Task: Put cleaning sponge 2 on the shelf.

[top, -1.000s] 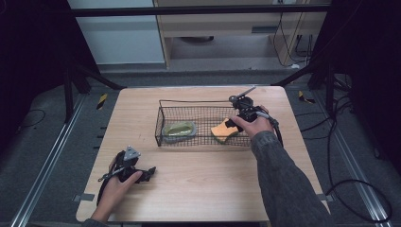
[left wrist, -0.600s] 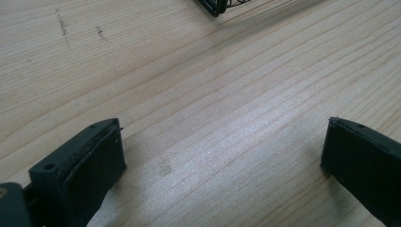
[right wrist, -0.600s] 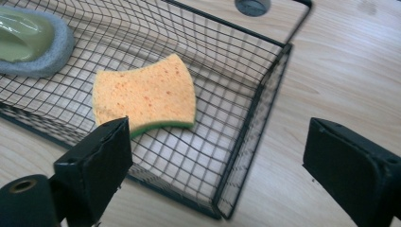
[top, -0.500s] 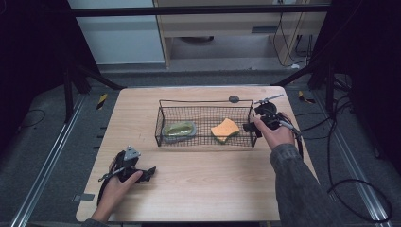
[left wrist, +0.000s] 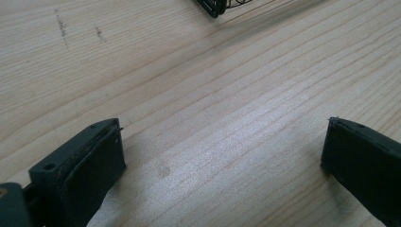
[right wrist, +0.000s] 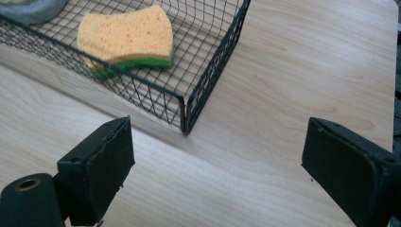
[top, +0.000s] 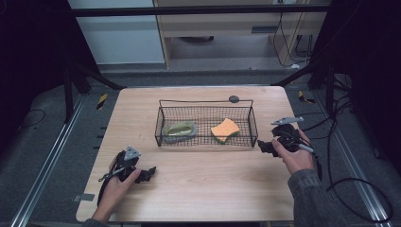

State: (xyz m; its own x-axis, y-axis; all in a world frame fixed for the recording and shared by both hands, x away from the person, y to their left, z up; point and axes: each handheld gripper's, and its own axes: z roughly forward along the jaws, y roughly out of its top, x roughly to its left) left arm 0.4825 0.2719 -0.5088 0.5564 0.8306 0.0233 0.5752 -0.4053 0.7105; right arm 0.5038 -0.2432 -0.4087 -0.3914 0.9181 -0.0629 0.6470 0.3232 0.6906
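Sponge: we see the orange sponge (top: 225, 129) with its green underside lying flat inside the wire basket (top: 206, 141), toward its right end; we judge it the thing in play, since it sits nearest our right gripper.
Grey dish: a greyish dish (top: 178, 130) with something greenish in it rests at the basket's left end, apart from the sponge.
Basket: it stands mid-tabletop (top: 217, 189), its near right corner just ahead of our right gripper, so both contents stay corralled.
Right gripper: our right gripper (top: 267, 146) hovers low just beside the basket's right wall; in the right gripper view its fingers (right wrist: 97, 165) stand wide apart, holding nothing, touching nothing.
Left gripper: our left gripper (top: 144, 174) rests near the tabletop's front left, well apart from the basket, likely parked; its fingers (left wrist: 87, 165) are spread wide over bare wood, empty.
Small dark disc: a disc (top: 233, 99) lies behind the basket's rim.
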